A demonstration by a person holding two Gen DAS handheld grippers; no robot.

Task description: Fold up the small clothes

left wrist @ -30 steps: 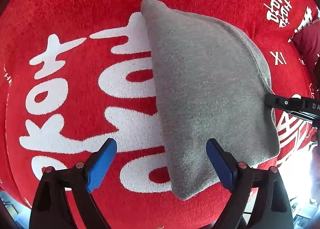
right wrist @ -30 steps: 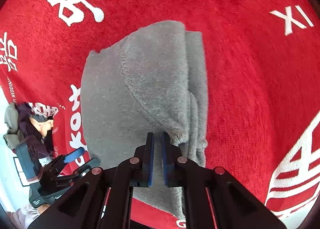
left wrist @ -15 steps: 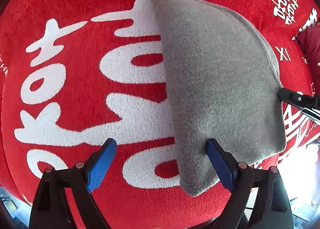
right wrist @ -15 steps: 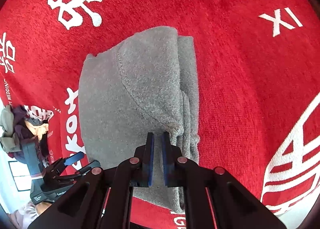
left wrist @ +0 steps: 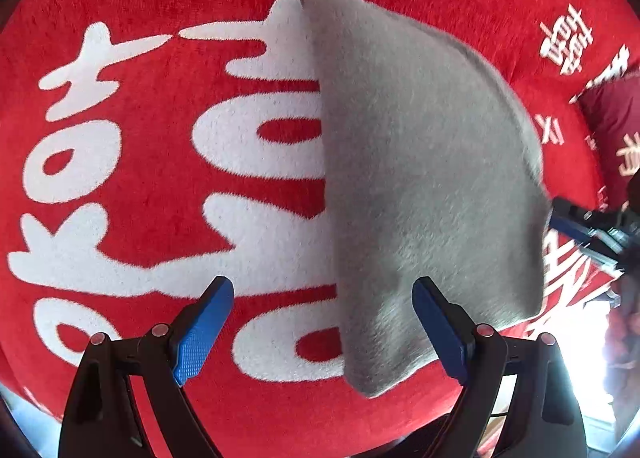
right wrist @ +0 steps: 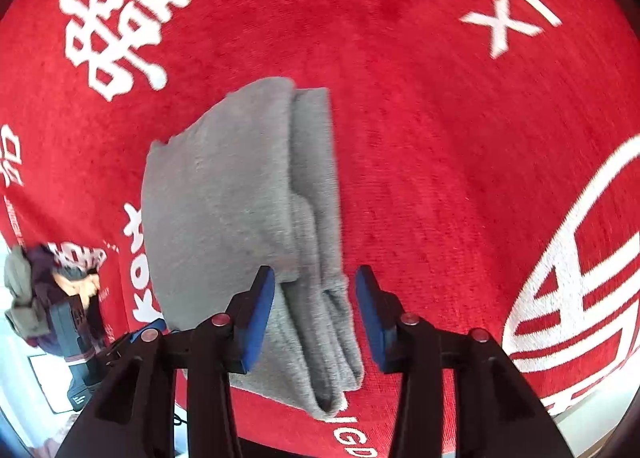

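Letting go, the right gripper has just been opening over the folded grey cloth; left gripper gapes empty; snagging could undo the fold.

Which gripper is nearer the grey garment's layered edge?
Right. The right gripper, its jaws just opened, straddles the layered edge of the grey garment without pressing it. The left gripper stands open at the opposite smooth edge.

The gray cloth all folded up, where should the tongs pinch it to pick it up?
Probably the stacked edge of the gray cloth under the right tongs, coming from above: all the layers bunch there, so one pinch should keep the fold together.
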